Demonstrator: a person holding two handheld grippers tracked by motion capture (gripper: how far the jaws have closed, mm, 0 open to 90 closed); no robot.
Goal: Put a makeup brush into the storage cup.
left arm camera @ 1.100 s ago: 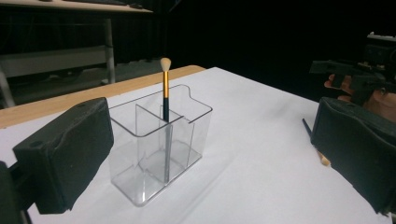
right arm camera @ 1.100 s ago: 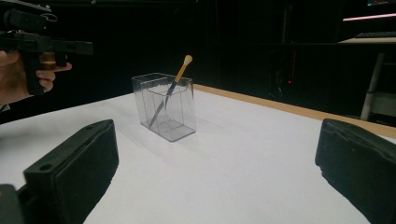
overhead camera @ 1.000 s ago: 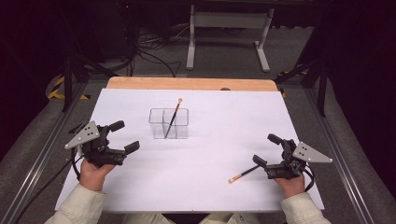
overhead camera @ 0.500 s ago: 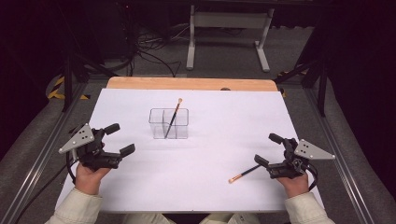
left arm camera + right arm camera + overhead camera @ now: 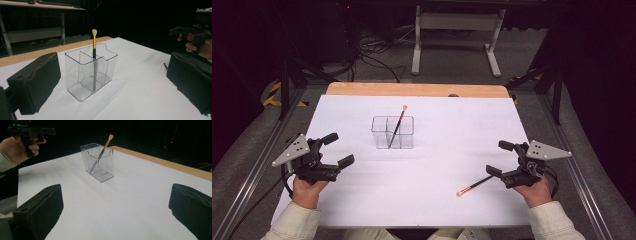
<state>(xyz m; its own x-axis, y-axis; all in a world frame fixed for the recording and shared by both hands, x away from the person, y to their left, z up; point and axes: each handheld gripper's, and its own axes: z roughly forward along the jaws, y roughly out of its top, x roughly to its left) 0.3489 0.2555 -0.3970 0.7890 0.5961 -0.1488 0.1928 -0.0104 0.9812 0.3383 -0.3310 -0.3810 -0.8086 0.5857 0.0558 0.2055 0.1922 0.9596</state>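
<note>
Left gripper (image 5: 337, 150): fingers wide, empty.
Right gripper (image 5: 500, 158): fingers wide, beside brush (image 5: 474, 185).
Holder (image 5: 393, 133): one brush inside.

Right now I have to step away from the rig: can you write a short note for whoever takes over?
Left tongs: open, holding nothing, hovering at the table's left side.
Right tongs: open, holding nothing, next to the dark end of the loose brush.
Clear organizer: stands mid-table on the white sheet. One brush already leans inside it, tip up.
The loose brush lies flat on the sheet, in front of the right tongs, its orange end toward the person.
Done: one brush in the organizer.
Left, most likely: grip the loose brush with the right tongs and stand it in the organizer.
</note>
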